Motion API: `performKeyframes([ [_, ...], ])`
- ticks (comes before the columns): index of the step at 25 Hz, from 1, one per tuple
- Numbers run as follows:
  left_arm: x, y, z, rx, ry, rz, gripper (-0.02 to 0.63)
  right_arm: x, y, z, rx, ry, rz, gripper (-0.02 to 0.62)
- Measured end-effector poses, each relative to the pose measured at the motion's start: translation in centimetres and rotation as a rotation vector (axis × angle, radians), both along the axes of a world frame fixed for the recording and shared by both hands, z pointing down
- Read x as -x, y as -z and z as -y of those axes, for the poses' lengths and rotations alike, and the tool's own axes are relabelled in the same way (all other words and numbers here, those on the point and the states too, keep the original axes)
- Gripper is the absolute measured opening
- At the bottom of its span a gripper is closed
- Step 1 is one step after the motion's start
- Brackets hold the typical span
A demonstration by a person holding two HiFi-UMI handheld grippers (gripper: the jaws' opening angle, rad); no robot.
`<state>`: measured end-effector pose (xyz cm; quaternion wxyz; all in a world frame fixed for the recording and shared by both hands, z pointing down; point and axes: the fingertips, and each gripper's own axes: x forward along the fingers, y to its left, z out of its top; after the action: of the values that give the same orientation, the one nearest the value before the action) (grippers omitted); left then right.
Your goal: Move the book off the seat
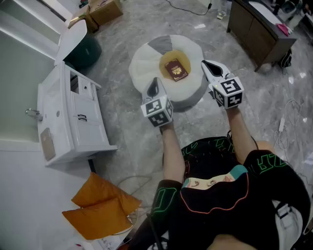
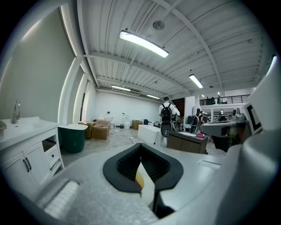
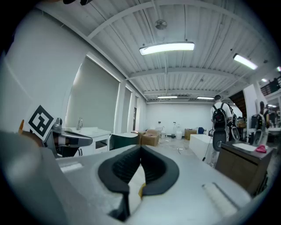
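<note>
**On a round white seat [image 1: 145, 62], a dark red book [image 1: 176, 69] lies between two closed grippers**

In the head view, looking steeply down, a person stands over a low, round, cushioned seat on a grey marbled floor [image 1: 132, 141]. The seat is white with a yellow circle in the middle and one grey wedge at its far side. The book, dark red with a gold emblem on its cover, lies flat on the yellow circle.

The left gripper [image 1: 155, 81] hangs over the seat's near edge, just left of the book. The right gripper [image 1: 207, 64] hangs over the seat's right edge, just right of the book. Neither touches the book. Each gripper view shows its black jaw pads pressed together at the tips, with nothing held between them.

Left of the seat stands a white sink cabinet [image 1: 73, 117] with a metal tap [image 1: 33, 113]. Beyond it are a dark green bin [image 1: 84, 51] and cardboard boxes [image 1: 104, 10]. A brown wooden cabinet [image 1: 256, 32] stands at the upper right. Two orange cushions [image 1: 100, 210] lie on the floor at the lower left, near the person's feet.

The gripper views look level across a large white hall with strip lights on the ceiling. A person with a backpack [image 2: 166, 115] stands far off, facing away.
</note>
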<state>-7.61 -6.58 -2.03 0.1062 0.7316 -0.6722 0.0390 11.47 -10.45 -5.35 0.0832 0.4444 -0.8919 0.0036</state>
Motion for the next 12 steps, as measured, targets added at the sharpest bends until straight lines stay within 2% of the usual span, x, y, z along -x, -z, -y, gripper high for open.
performKeyframes([
  [2, 0.6, 0.0, 0.5, -0.001, -0.005, -0.001, 0.011, 0.7, -0.5, 0.2, 0.009, 0.006, -0.017, 0.003],
  [7, 1.8, 0.5, 1.7, -0.016, -0.021, -0.009, 0.011, 1.4, -0.1, 1.6, -0.005, -0.035, 0.051, 0.003],
  [12, 3.2, 0.2, 2.6, -0.023, -0.030, -0.034, 0.011, 2.2, -0.3, 2.2, -0.003, -0.062, 0.050, 0.003],
])
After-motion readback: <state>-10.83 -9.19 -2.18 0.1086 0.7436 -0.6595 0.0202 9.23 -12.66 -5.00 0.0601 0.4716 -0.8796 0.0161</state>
